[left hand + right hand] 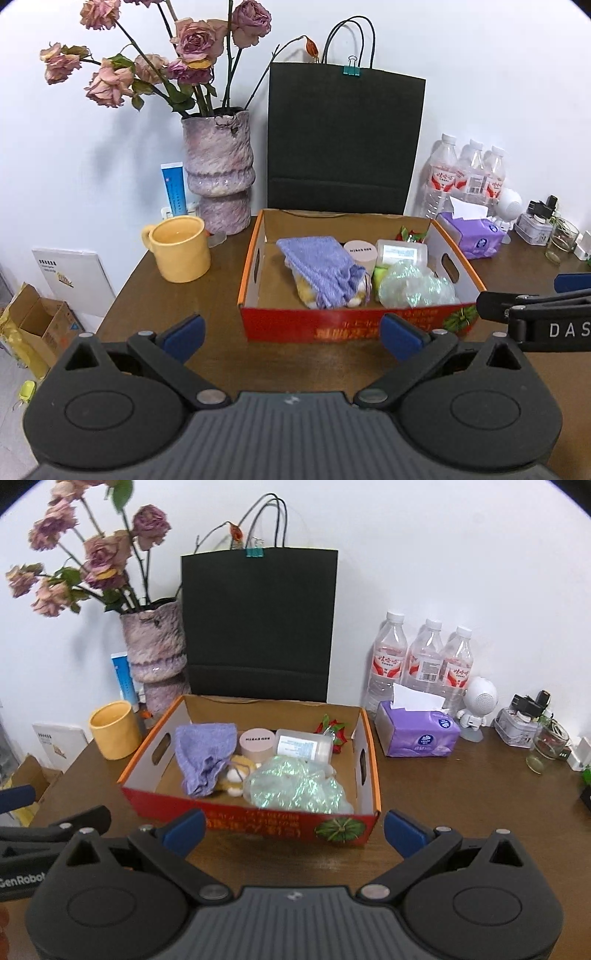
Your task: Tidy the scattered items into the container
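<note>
A red and orange cardboard box (332, 325) (258, 821) stands on the brown table. Inside lie a purple knitted cloth (321, 269) (205, 753), a round beige tin (359, 253) (256, 744), a clear plastic case (402, 253) (304, 747), a crumpled iridescent bag (413, 286) (295, 786) and a red-green item (410, 234) (334, 729). My left gripper (293, 338) is open and holds nothing, just in front of the box. My right gripper (295, 829) is also open, with nothing between its blue fingers, at the box's front wall. The right gripper's arm (535, 314) shows in the left wrist view.
A yellow mug (181, 247) (114, 729), a vase of dried roses (219, 166) (155, 646) and a black paper bag (343, 136) (258, 624) stand behind the box. A purple tissue pack (472, 232) (419, 733), water bottles (421, 661), a white speaker (478, 705) and a glass jar (550, 740) are at the right.
</note>
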Available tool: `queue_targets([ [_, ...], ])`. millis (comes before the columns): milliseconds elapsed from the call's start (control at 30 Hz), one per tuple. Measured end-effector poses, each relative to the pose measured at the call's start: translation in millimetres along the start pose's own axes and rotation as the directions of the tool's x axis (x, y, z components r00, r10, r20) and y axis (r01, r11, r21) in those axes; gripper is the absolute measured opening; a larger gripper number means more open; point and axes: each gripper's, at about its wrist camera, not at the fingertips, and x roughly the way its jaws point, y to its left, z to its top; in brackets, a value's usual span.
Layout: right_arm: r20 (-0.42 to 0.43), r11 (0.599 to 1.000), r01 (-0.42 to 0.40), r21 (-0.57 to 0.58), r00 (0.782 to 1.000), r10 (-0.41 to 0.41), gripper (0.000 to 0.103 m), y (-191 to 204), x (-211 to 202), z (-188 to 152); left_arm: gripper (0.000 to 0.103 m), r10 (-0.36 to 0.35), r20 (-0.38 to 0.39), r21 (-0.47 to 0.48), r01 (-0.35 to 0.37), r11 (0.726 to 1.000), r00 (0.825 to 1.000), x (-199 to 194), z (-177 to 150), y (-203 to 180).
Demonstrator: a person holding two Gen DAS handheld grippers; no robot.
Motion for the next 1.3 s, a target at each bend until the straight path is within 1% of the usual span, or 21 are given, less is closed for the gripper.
queue_targets([
  [233, 0.023, 1.0, -0.008, -0.019, 1.0, 0.008, 0.103, 9, -32, -14, 0.103, -0.004, 0.009, 0.005, 0.004, 1.0, 1.0, -26, -13, 3],
  [333, 0.036, 1.0, 0.014, -0.012, 0.999, -0.014, 0.103, 10, -42, -19, 0.103, -0.01, 0.016, 0.006, 0.01, 1.0, 1.0, -36, -19, 5],
  [400, 0.034, 1.0, 0.011, -0.011, 0.999, -0.011, 0.103, 10, -47, -23, 0.103, -0.004, 0.017, 0.014, 0.004, 1.0, 1.0, -41, -23, 4],
  [533, 0.023, 1.0, 0.012, -0.007, 1.0, -0.012, 0.103, 9, -56, -31, 0.103, 0.002, 0.007, 0.035, -0.002, 0.999, 1.0, -50, -31, 2],
  [700, 0.029, 1.0, 0.007, -0.015, 1.0, -0.007, 0.103, 8, -67, -42, 0.103, -0.031, -0.013, 0.017, 0.031, 0.999, 0.999, -60, -40, 2],
  [867, 0.035, 1.0, 0.006, -0.025, 0.999, -0.005, 0.103, 9, -76, -51, 0.103, -0.022, -0.012, 0.031, 0.023, 0.999, 1.0, -70, -49, -1],
  [1300, 0.034, 0.999, -0.007, -0.036, 0.999, 0.008, 0.103, 11, -90, -67, 0.103, -0.016, -0.013, 0.021, 0.016, 1.0, 1.0, -84, -60, 0],
])
